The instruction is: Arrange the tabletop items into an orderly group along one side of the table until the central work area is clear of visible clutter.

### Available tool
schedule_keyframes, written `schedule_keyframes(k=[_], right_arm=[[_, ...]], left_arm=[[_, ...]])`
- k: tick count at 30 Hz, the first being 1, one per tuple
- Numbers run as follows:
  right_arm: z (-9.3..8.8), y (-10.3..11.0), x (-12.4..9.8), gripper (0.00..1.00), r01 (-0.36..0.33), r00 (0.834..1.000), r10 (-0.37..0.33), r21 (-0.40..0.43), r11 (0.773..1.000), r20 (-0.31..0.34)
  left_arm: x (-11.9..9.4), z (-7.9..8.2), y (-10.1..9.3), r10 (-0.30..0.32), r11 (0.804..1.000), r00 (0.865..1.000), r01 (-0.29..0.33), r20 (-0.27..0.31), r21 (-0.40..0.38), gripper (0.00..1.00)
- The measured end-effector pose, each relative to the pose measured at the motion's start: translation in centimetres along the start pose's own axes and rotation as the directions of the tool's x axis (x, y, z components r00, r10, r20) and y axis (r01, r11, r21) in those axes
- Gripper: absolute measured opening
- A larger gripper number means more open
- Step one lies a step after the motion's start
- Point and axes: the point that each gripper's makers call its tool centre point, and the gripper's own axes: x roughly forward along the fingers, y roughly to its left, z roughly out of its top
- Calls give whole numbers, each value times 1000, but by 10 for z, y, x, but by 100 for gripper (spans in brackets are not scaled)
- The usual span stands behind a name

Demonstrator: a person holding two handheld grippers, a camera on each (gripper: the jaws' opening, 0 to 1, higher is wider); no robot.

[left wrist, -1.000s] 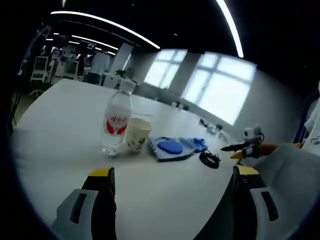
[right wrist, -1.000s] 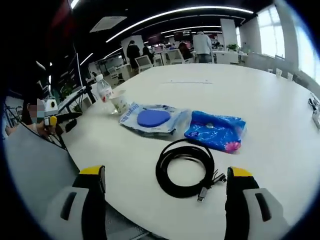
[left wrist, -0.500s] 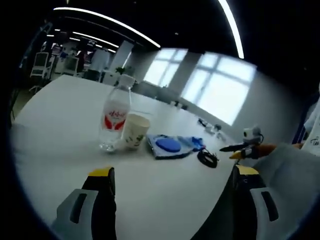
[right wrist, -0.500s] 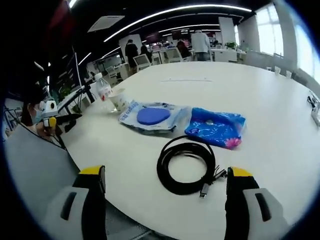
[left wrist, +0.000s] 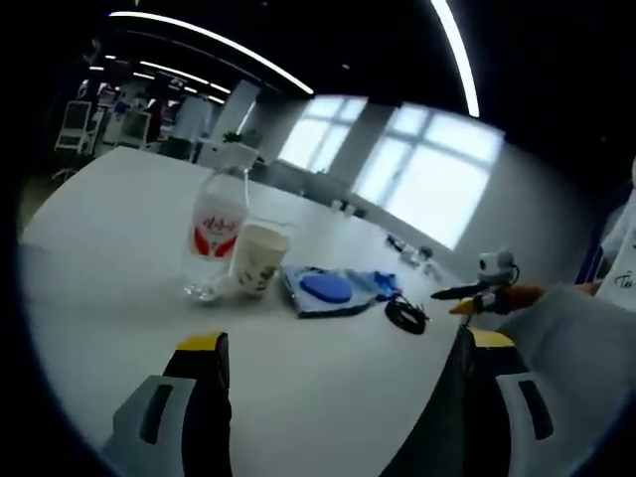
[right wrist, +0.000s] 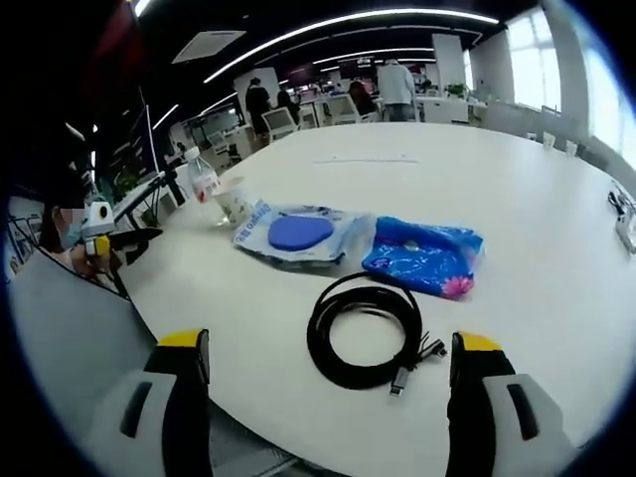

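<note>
**Black cable up first, both tongs waiting wide**

Black and coiled, the cable (right wrist: 365,333) lies closest to the right gripper (right wrist: 328,373), between its two spread jaws and a little ahead of them on the white table (right wrist: 537,229). It looks light and floppy, so my guess is the loops will sag and unwind if pinched at one strand; better to bite across the bundled side, away from the loose plug end.

Just beyond it sits a blue crinkly packet (right wrist: 424,256), soft and slippery by the look of it, best taken by an edge. Beside that, touching or nearly so, lies a clear pouch with a blue disc inside (right wrist: 303,234). Farther along stand a paper cup (left wrist: 257,259) and a plastic bottle (left wrist: 213,232), close together; the cup is light and easy to crush, the bottle stiffer, good to grab around the waist.

Over on the other side, the left gripper (left wrist: 338,363) hangs above the table edge, jaws parted, nothing between them. A person's sleeve (left wrist: 571,348) fills the right of the left gripper view.
</note>
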Motion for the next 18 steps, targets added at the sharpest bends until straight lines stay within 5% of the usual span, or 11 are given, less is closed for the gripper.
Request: schedule_keyframes(k=[15, 18], right_arm=[[2, -8, -6, 100, 24, 1000, -24, 14, 1000, 1], [5, -6, -6, 100, 24, 1000, -24, 13, 1000, 13]], left_arm=[[5, 4, -1, -13, 1000, 1000, 13, 14, -6, 93], [6, 1, 1, 6, 1000, 1000, -5, -22, 19, 93]])
